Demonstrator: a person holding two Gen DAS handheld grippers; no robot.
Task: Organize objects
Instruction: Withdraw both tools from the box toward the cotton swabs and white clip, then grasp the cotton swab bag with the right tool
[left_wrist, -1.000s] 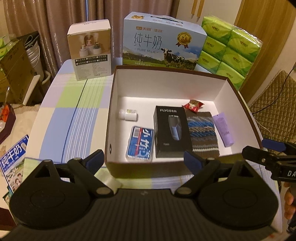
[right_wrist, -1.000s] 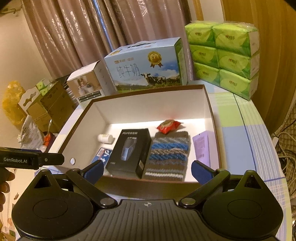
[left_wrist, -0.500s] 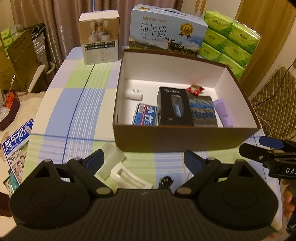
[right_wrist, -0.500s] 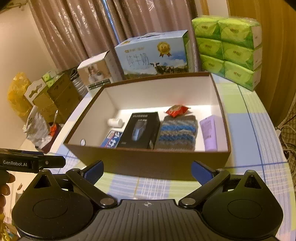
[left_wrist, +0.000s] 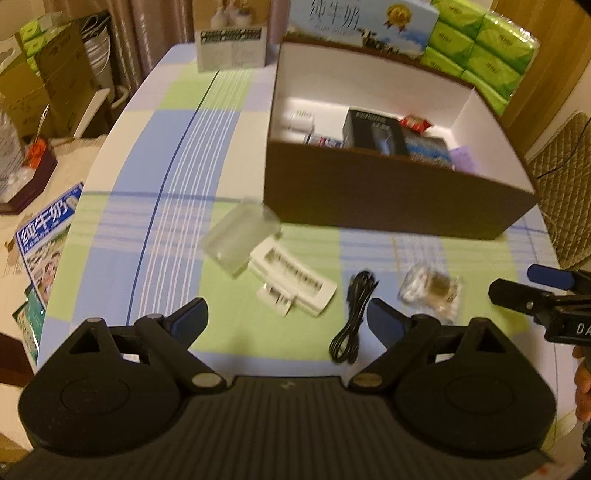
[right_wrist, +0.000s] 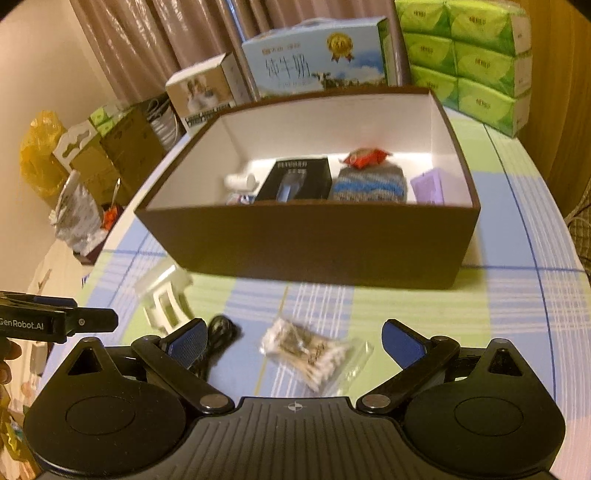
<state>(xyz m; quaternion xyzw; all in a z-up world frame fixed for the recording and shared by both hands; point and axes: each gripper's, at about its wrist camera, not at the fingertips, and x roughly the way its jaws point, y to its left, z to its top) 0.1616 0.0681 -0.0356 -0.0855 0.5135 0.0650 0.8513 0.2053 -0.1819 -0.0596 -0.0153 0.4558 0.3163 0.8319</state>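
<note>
A brown storage box (left_wrist: 388, 192) (right_wrist: 314, 243) stands on the checked tablecloth and holds a black shaver box (right_wrist: 295, 180), a striped knit piece (right_wrist: 367, 184), a purple tube (right_wrist: 428, 186), a red snack packet (right_wrist: 364, 157) and a small white bottle (right_wrist: 240, 181). In front of it lie a white charger with clear lid (left_wrist: 280, 277) (right_wrist: 166, 295), a black coiled cable (left_wrist: 354, 310) (right_wrist: 218, 336) and a bag of cotton swabs (left_wrist: 432, 288) (right_wrist: 310, 350). My left gripper (left_wrist: 286, 317) is open and empty above the charger and cable. My right gripper (right_wrist: 293, 339) is open and empty above the swab bag.
A milk carton (right_wrist: 317, 62), a small white product box (left_wrist: 231, 44) and stacked green tissue packs (right_wrist: 469, 59) stand behind the brown box. Cardboard boxes (left_wrist: 33, 81) and clutter are off the table's left edge. A chair (left_wrist: 561, 170) is at the right.
Both grippers have pulled back from over the box towards the table's near edge. The charger, cable and swab bag have come into view in front of the box.
</note>
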